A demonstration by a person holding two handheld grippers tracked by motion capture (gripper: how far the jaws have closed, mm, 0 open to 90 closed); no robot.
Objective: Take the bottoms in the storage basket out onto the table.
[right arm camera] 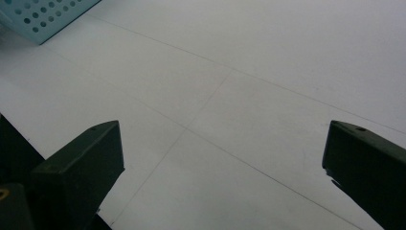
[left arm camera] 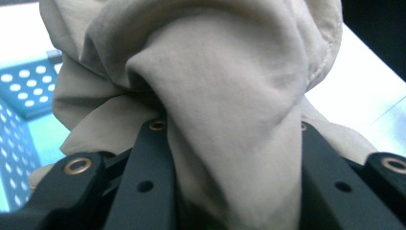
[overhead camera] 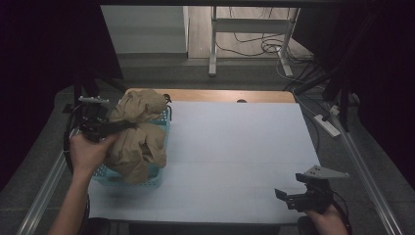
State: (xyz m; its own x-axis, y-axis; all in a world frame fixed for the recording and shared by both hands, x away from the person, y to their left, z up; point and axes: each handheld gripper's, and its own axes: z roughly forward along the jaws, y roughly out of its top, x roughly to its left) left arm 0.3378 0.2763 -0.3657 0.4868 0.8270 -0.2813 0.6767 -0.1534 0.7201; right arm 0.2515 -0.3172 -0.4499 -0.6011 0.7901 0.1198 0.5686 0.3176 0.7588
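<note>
The left hand-held gripper [overhead camera: 122, 126] pinches a fold of the tan cloth [overhead camera: 138, 138]; soft, light, floppy, likely best gripped at bunched folds. The right hand-held gripper [right arm camera: 222, 165] stands spread.

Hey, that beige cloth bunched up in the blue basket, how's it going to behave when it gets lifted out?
The beige cloth will likely hang floppy: it folds softly around the left gripper clamped on it. It probably trails and may snag the basket rim it drapes over. The thin fabric looks light.
</note>
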